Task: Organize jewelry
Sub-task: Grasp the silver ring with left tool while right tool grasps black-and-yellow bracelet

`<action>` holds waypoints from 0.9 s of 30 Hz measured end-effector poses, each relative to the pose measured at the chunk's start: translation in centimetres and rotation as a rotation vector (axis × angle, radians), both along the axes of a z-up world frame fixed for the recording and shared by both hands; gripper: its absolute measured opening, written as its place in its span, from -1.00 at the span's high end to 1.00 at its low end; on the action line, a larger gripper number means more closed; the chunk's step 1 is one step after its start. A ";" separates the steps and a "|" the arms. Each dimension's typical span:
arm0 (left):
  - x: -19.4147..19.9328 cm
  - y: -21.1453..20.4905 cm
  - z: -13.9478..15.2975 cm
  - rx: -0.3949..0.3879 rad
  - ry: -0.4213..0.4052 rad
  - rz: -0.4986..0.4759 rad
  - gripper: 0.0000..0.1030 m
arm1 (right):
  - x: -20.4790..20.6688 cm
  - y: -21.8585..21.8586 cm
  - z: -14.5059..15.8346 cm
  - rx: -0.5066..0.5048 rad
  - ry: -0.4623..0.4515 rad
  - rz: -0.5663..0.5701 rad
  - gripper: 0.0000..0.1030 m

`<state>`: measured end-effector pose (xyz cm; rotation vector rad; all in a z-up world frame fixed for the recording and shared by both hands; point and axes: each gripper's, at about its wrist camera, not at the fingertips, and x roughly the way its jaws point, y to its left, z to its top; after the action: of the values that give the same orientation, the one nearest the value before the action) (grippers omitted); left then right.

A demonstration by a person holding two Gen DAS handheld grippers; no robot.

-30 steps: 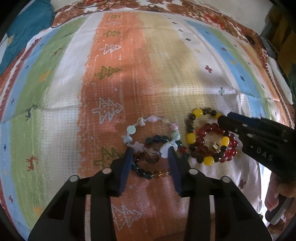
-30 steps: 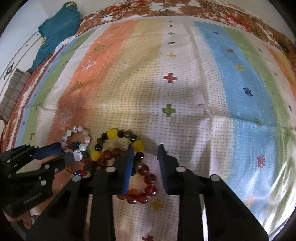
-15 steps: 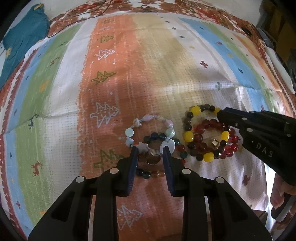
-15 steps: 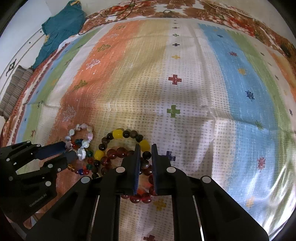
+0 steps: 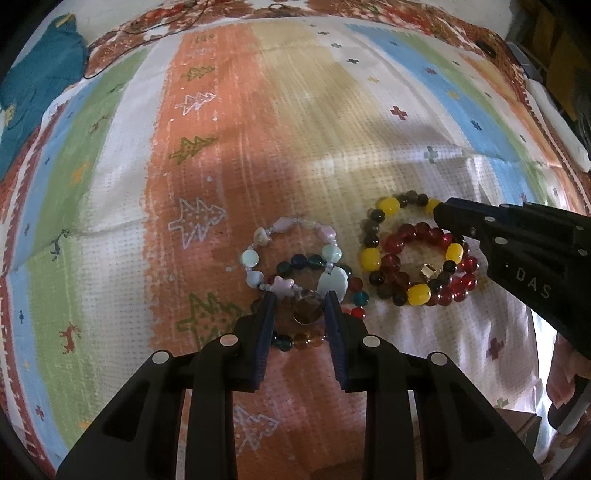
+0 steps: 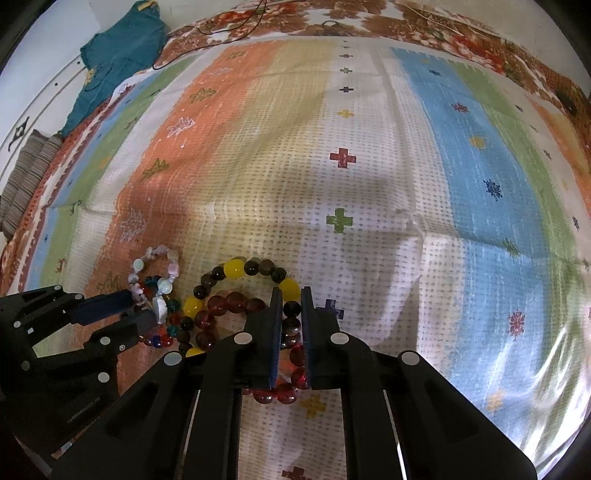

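Several bead bracelets lie on a striped cloth. A pale pastel bracelet [image 5: 291,254] overlaps a dark green, blue and red one [image 5: 356,299], with a ring [image 5: 306,312] inside. My left gripper [image 5: 300,308] straddles the ring, jaws narrowed around it with small gaps. To the right lie a yellow-and-dark bead bracelet [image 5: 384,243] and a red bead bracelet [image 5: 417,236]. My right gripper [image 6: 291,321] is shut on beads of the yellow-and-dark bracelet [image 6: 236,273], over the red one [image 6: 229,302]. The pastel bracelet also shows in the right wrist view [image 6: 159,266].
The striped cloth [image 6: 369,184] covers a bed. A teal garment [image 6: 114,62] lies at the far left corner, with a dark cable [image 6: 236,26] beside it. A white object [image 5: 554,122] lies at the right edge.
My right gripper closed from open onto the yellow-and-dark bracelet's beads. My left gripper narrowed around the ring, then stayed about the same width.
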<state>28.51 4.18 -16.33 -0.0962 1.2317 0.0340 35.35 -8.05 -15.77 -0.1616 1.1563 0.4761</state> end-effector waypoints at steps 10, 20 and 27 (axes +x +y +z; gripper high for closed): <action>0.2 -0.1 -0.3 0.004 0.020 -0.020 0.50 | 0.0 0.0 -0.1 0.003 0.002 -0.003 0.79; 0.2 -0.3 -0.5 0.012 0.009 -0.020 0.65 | 0.1 -0.1 -0.2 0.003 0.003 -0.004 0.79; -0.3 -0.3 0.2 0.029 -0.002 -0.022 0.65 | -0.2 -0.5 0.4 0.004 -0.007 -0.009 0.79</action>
<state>28.20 3.91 -16.15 -0.0572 1.2296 0.0325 35.18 -8.53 -15.39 -0.1545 1.1487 0.4698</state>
